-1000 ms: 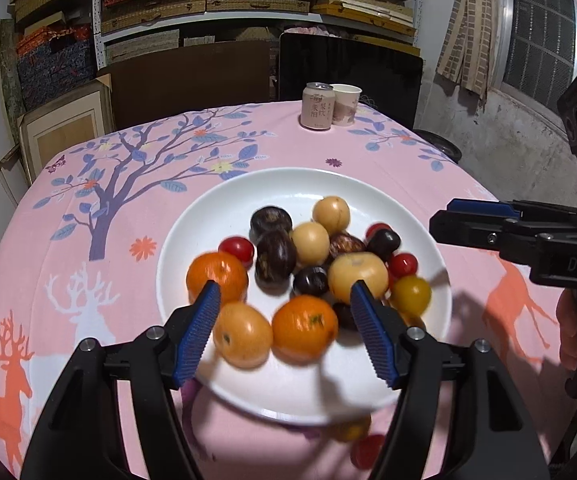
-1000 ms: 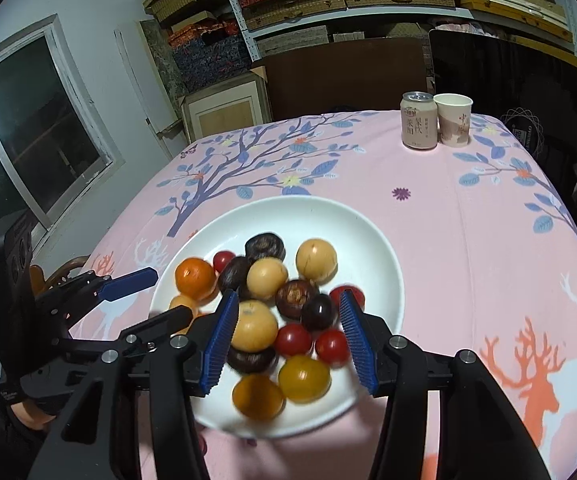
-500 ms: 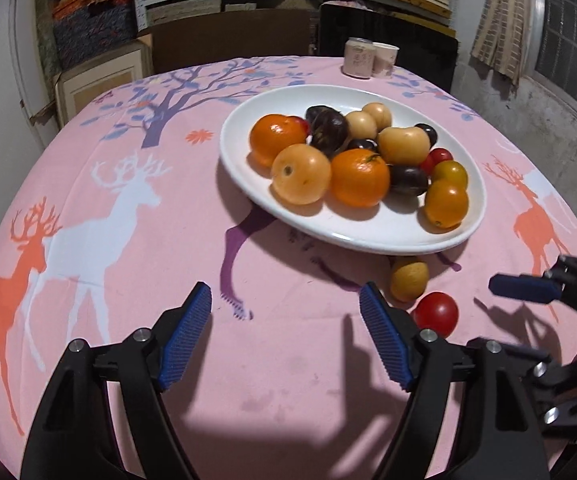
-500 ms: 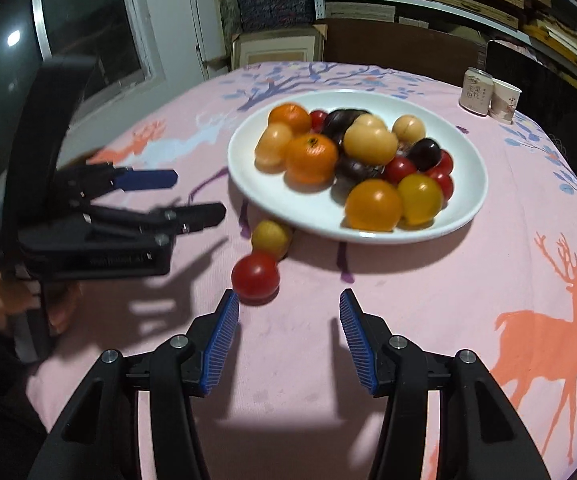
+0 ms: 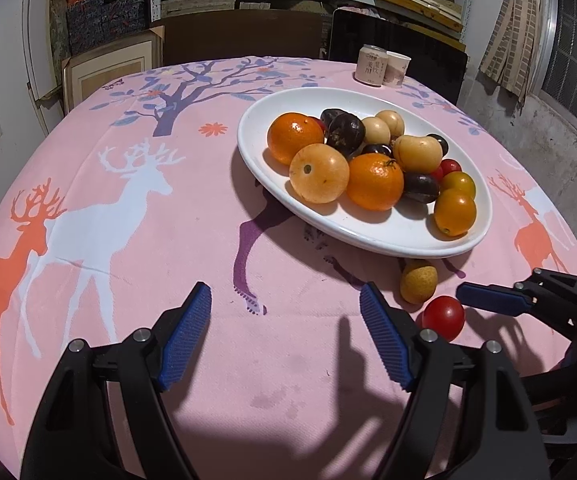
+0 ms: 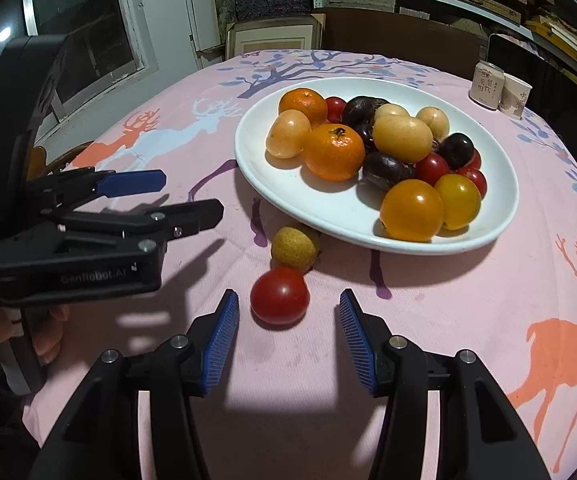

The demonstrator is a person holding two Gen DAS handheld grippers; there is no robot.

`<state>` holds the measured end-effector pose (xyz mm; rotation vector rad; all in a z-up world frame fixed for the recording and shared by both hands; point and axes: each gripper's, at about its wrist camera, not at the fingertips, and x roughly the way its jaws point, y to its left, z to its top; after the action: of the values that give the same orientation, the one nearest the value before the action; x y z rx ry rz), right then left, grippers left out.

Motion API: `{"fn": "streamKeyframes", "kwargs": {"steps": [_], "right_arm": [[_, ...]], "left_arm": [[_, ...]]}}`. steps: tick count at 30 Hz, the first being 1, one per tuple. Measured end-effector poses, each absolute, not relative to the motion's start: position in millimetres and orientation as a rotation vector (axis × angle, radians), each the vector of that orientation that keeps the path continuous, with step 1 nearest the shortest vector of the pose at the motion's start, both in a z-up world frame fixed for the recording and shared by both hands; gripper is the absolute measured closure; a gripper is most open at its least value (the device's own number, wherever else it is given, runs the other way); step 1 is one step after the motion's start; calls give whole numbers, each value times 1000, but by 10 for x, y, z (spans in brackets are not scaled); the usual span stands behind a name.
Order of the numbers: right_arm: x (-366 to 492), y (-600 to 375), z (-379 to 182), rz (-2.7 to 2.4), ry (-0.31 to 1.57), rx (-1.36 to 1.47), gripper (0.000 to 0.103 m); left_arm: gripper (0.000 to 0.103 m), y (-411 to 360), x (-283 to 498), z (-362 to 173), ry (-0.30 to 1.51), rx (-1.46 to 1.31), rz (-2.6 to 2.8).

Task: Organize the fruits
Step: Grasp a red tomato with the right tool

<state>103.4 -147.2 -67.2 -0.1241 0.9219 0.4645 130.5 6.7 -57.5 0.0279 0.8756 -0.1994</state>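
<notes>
Tongs first: the right gripper, black with ribbed blue pads, hangs low over the pink deer-print tablecloth with its jaws spread and holding nothing. The round red cherry tomato lies on the cloth just ahead of the fingertips, in line with the gap between them and not touched by either pad. Touching the tomato on its far side sits the small yellow-brown speckled fruit, close under the near rim of the wide white ceramic plate. The plate carries the heaped fruit: orange tangerines, yellow and red tomatoes, dark glossy plums and pale tan round fruits. To the left, the left gripper also stands apart-jawed and empty over bare cloth. Beyond the plate, at the far table edge, stand a small printed drink can and a paper cup, touching side by side.
</notes>
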Motion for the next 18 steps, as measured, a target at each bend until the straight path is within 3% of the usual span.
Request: {"fn": "streamKeyframes", "kwargs": {"steps": [3, 18], "right_arm": [[1104, -1439, -693, 460, 927, -125, 73], [789, -2300, -542, 314, 866, 91, 73]], "left_arm": [[29, 60, 1308, -577, 875, 29, -200], [28, -607, 1299, -537, 885, 171, -289]]}}
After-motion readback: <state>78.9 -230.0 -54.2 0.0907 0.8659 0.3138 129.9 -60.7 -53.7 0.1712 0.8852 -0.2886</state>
